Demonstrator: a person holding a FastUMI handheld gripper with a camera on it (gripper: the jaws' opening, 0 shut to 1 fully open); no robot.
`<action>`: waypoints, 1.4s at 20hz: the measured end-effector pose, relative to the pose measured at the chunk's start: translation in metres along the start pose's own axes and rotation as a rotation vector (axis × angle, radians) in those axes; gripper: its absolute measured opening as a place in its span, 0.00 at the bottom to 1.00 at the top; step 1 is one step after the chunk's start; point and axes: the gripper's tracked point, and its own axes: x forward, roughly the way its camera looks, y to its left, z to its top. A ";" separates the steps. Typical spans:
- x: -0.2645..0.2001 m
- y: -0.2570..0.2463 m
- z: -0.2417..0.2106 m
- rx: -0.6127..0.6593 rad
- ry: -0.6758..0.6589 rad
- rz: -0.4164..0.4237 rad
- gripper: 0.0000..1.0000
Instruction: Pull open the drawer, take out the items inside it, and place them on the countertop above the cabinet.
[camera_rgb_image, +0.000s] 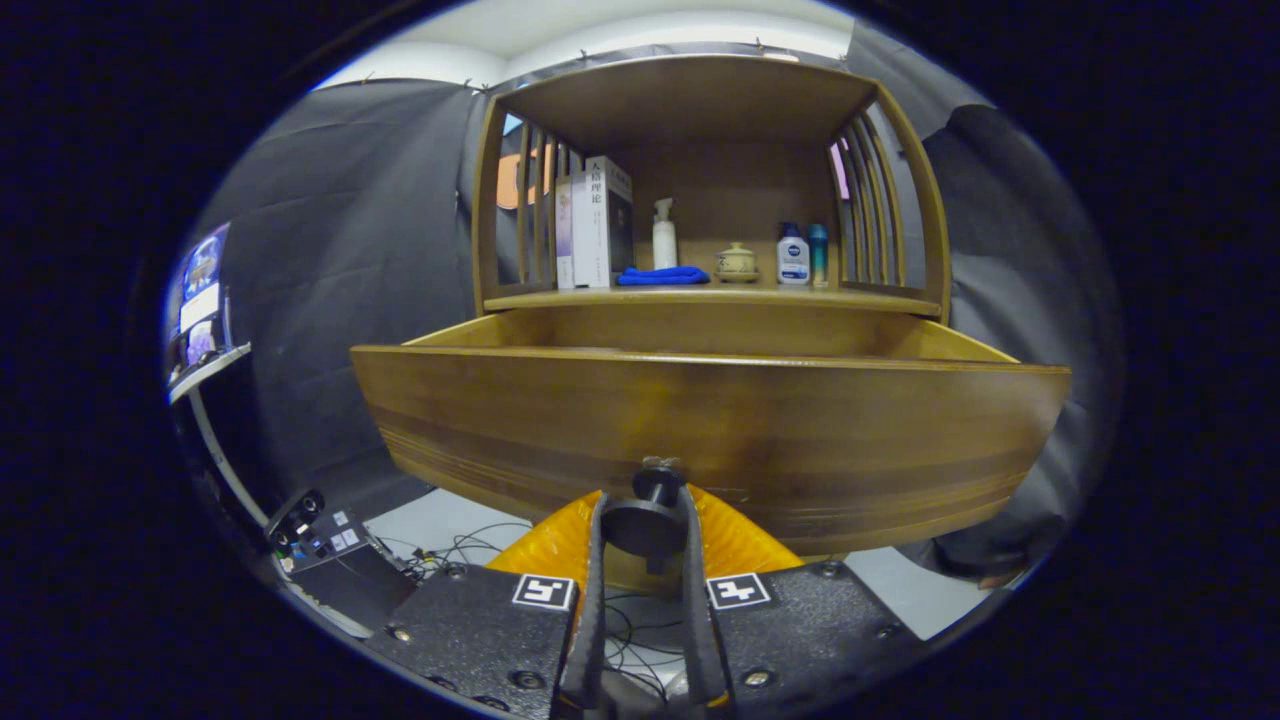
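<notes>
The wooden drawer (710, 430) stands pulled out from the cabinet, its front panel close ahead of me. A black round knob (648, 520) sticks out from the lower middle of that panel. My gripper (645, 525) is shut on the knob, one finger pressing each side of it. The high front panel hides the drawer's inside, so its contents cannot be seen. Above and behind the drawer runs the countertop (700, 297), a wooden shelf with slatted sides.
On the countertop stand books (595, 225), a white pump bottle (664, 235), a folded blue cloth (662, 275), a small lidded pot (737, 262), a white bottle (792, 255) and a teal bottle (819, 255). Cables and a black device (320, 540) lie on the floor below left.
</notes>
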 end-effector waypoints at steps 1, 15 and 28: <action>0.000 -0.001 0.000 -0.004 -0.003 0.000 0.35; -0.034 -0.006 0.086 -0.079 -0.241 -0.058 0.90; 0.053 -0.004 0.141 -0.060 0.282 0.052 1.00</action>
